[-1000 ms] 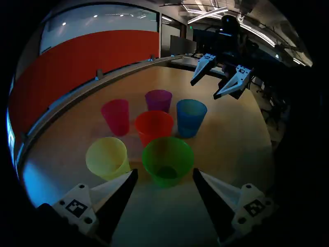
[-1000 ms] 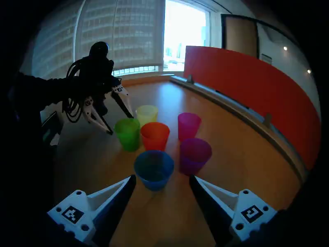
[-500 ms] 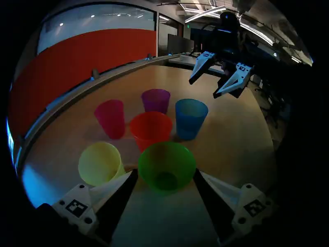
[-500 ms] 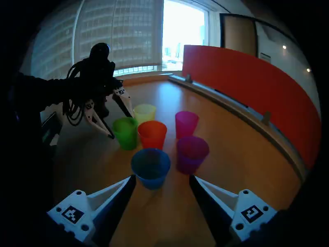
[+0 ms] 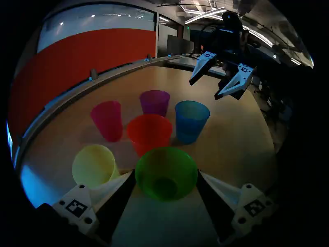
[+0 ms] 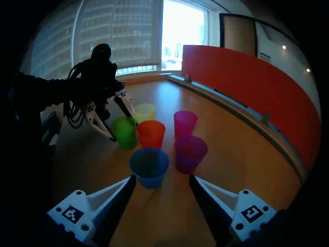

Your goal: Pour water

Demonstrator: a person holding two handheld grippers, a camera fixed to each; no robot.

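Several coloured plastic cups stand clustered on a wooden table (image 5: 238, 136). My left gripper (image 5: 164, 175) is open, and the green cup (image 5: 166, 173) sits between its fingers, its rim near both tips. Behind the green cup are a yellow cup (image 5: 93, 165), an orange cup (image 5: 149, 131), a pink cup (image 5: 107, 120), a purple cup (image 5: 154, 102) and a blue cup (image 5: 191, 120). My right gripper (image 6: 161, 178) is open just short of the blue cup (image 6: 149, 166). Across the cluster, the left gripper (image 6: 123, 127) flanks the green cup (image 6: 124, 131).
A red partition (image 5: 82, 57) runs along the table's far edge. Bright windows (image 6: 181, 33) stand behind the person's dark sleeve (image 6: 41, 90). The right gripper (image 5: 216, 80) hovers above the table beyond the blue cup. Bare wood lies to the right (image 6: 246, 164).
My left gripper has moved forward, so the green cup now sits between its fingers. The right gripper has barely shifted, with the blue cup still just ahead of its tips.
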